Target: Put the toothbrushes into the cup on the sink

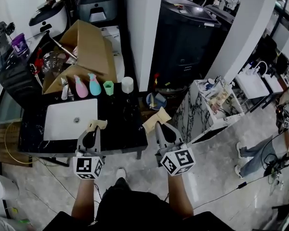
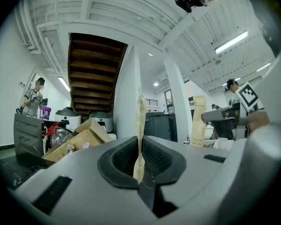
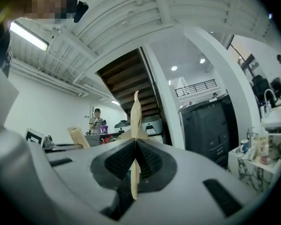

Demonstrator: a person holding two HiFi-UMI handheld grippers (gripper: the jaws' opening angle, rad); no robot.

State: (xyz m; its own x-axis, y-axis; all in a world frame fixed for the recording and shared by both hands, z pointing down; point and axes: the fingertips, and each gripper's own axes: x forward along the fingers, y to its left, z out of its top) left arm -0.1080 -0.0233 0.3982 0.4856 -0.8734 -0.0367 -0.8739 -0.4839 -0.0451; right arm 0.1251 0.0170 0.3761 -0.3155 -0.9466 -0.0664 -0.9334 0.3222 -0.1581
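In the head view the left gripper (image 1: 92,132) sits at lower centre-left and the right gripper (image 1: 163,127) at lower centre, both pointing up the frame toward a black counter (image 1: 125,124). Each is clamped on a flat tan toothbrush packet. The left packet (image 1: 97,124) lies over the counter just right of the white sink (image 1: 55,124). The right packet (image 1: 156,119) is past the counter's right edge. In the left gripper view the left gripper (image 2: 139,150) has its ribbed pads (image 2: 154,156) pressed on the left packet (image 2: 140,116), seen edge-on and upright, and the right packet (image 2: 196,121) shows face-on at right. In the right gripper view the right gripper (image 3: 136,159) pinches the right packet (image 3: 136,111), also edge-on, with the left packet (image 3: 77,137) at left. At the counter's back, above the sink in the frame, stand a pink bottle (image 1: 80,86), a teal bottle (image 1: 94,84), a green cup (image 1: 108,87) and a white cup (image 1: 127,84) in a row, well apart from both packets. An open cardboard box (image 1: 86,49) sits behind them.
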